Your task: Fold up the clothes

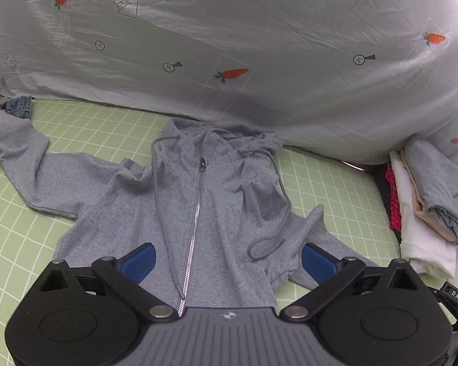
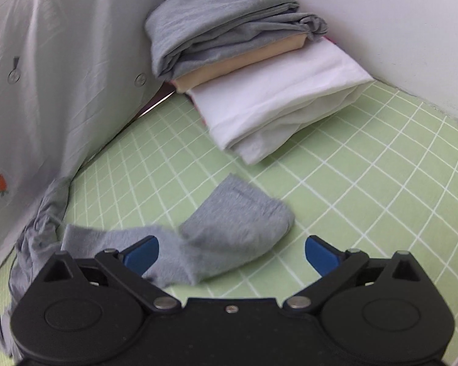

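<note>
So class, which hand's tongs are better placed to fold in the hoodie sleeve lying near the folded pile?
Probably the right tongs: open, directly over that sleeve. The left tongs sit over the hoodie's zipped front.

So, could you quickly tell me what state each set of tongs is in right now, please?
Left tongs: open, holding nothing, above the grey hoodie.
Right tongs: open, holding nothing, over the hoodie's sleeve.

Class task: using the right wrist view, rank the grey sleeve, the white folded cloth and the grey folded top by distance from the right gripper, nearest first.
From the right gripper:
1. Grey sleeve: lying on the green checked sheet, just ahead of the open jaws.
2. White folded cloth: bottom of the stack, farther back.
3. Grey folded top: top of the stack, by the wall.
</note>
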`<state>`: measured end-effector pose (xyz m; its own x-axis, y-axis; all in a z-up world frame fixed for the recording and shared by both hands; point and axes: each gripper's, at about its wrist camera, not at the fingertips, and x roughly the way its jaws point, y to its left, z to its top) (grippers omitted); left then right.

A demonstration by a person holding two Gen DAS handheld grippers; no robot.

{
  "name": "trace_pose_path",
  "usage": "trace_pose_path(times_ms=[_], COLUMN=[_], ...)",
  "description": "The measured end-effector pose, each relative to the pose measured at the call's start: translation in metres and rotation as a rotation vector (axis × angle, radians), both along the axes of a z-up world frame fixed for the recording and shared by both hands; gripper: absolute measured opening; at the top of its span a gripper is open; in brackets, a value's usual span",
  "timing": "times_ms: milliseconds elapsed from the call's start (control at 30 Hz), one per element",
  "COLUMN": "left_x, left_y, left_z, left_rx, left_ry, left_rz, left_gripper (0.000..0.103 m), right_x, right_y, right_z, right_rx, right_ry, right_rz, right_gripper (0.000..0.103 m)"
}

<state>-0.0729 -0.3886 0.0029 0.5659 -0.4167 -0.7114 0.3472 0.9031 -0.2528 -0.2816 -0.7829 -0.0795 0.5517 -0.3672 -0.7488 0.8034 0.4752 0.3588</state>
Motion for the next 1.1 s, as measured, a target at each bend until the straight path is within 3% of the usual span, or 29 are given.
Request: trace_pose_path(times_ms=[100,367,567,667,767,833,867,967,1000,1100], left_x=[0.014,0.021,0.023,0.024,0.021,0.018,0.016,0.010,0.009,0.005], left_y=[-0.003,-0.028,-0.049,-0.056,-0.062,-0.067,-0.069,-0.074,-0.075,-0.077], left_z=[0.000,0.008,0.006,0.008,0.010,0.009,0.007,0.004,0.003,0.004], left_rx=[-0.006,0.045,0.052,0.051,0.039,0.056,0.067,0.080,0.080,0.087], left_ry=[0.021,0.011,0.031,0.027,0.034,0.039,0.041,0.056,0.063,0.056], left_rz=[0.016,-0.039,-0.079,-0.081,-0.089,-0.099,-0.103,-0.118,-0.123,-0.137], left_gripper=[0.101,0.101,0.101,0.101,0.101,0.101,0.101,0.101,0.101,0.101], right_x=[0.005,0.031,0.043,0.047,0.053,0.055,0.053,0.035,0.025,-0.008], right_y=[-0.026,-0.053,-0.060,-0.056,-0.049,-0.043,-0.042,-0.049,-0.054,-0.063], right_z=[-0.001,-0.030,-0.048,-0.051,-0.051,-0.050,-0.050,-0.047,-0.045,-0.034], right_rx=[0.012,-0.020,0.020,-0.013,-0.090,-0.150,-0.162,-0.102,-0.067,-0.050], right_ry=[0.009,0.131,0.102,0.105,0.163,0.210,0.217,0.134,0.083,0.006], right_rz=[-0.044,0.117,0.191,0.207,0.249,0.288,0.298,0.258,0.210,0.043], right_gripper=[0.103,0.098,0.087,0.082,0.062,0.039,0.034,0.016,0.000,0.000])
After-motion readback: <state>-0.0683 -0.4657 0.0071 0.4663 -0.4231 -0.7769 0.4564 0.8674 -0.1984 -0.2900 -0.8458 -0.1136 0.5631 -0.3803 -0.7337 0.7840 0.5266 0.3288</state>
